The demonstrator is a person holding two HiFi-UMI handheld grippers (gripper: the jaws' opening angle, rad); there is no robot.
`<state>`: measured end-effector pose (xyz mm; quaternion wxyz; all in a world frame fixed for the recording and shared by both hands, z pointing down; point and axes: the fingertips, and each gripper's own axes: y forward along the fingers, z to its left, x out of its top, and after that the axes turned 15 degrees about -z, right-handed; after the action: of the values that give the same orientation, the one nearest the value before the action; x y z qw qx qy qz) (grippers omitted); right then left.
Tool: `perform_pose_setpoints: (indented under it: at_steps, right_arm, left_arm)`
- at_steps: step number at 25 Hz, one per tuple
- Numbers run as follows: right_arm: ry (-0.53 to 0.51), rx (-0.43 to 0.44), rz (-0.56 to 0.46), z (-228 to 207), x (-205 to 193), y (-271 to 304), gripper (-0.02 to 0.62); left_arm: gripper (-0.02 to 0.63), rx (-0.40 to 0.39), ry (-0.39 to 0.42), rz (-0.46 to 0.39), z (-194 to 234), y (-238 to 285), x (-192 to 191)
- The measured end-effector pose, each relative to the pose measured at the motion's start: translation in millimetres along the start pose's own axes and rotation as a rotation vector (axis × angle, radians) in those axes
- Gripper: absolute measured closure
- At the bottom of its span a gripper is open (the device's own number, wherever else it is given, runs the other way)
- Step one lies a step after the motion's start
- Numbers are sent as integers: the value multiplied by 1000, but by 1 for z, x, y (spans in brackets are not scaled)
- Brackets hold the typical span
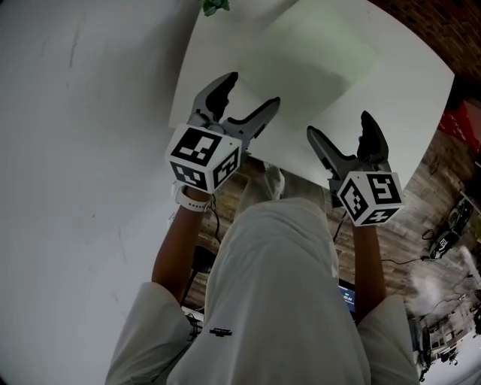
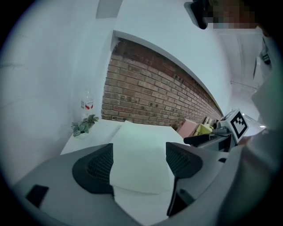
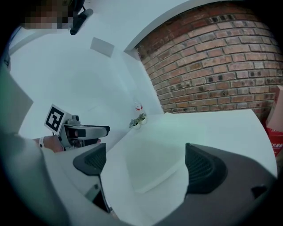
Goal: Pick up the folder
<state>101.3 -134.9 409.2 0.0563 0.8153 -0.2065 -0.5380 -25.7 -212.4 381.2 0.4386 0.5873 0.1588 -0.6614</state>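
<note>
A pale, flat folder [image 1: 316,60] lies on the white table [image 1: 409,105], just beyond both grippers. My left gripper [image 1: 250,92] hovers over the table's near left part, open and holding nothing. In the left gripper view the folder's [image 2: 141,154] near edge shows between the spread jaws, apart from them. My right gripper [image 1: 340,125] stands open over the near edge, a little short of the folder. Through its own view the folder's [image 3: 154,163] near corner lies between the jaws, untouched, and the left gripper [image 3: 82,131] shows at the left.
A small potted plant [image 1: 216,6] and a clear bottle [image 2: 87,103] stand at the table's far left corner by the white wall. A brick wall [image 2: 150,92] runs behind. A red box [image 1: 462,124] and cables lie on the wooden floor at the right.
</note>
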Motion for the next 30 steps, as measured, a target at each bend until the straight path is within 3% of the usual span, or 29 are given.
perform_pose_setpoints:
  at_steps: [19,30]
  right_arm:
    - [180,-96,62,-61,-54,71,28]
    - [258,-149,68,-84,-68,89,8]
  left_arm:
    - [249,-42,46,128,56,99,-35]
    - [248,-112,78,255,77,136,-54]
